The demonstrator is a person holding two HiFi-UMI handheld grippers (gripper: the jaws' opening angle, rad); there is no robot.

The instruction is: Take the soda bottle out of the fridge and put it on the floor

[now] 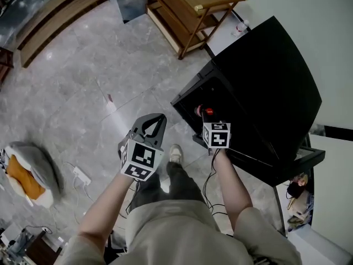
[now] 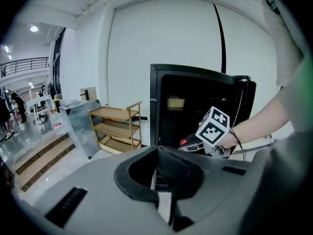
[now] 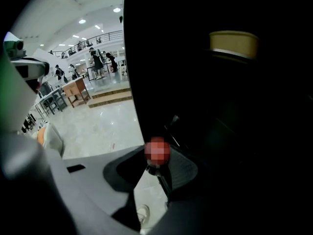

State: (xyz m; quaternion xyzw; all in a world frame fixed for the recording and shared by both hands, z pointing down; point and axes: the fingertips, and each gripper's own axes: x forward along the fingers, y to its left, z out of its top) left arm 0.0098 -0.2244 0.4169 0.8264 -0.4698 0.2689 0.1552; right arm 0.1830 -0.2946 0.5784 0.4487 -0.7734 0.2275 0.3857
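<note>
Grey trousers and two bare forearms fill the bottom of the head view, each hand carrying a gripper. Left of centre, the left gripper [image 1: 159, 117] has its jaws closed tip to tip with nothing between them (only a hollow loop behind the tips). Right of centre, the right gripper [image 1: 204, 116] has its jaws partly apart and closed on the neck of the soda bottle [image 3: 157, 151], with the red cap poking up between the tips. The bottle is at the open front of the black fridge [image 1: 265, 76], whose inside is dark. A wooden shelf rack [image 1: 187, 15] stands at the top of the frame on the marble floor [image 1: 83, 81].
</note>
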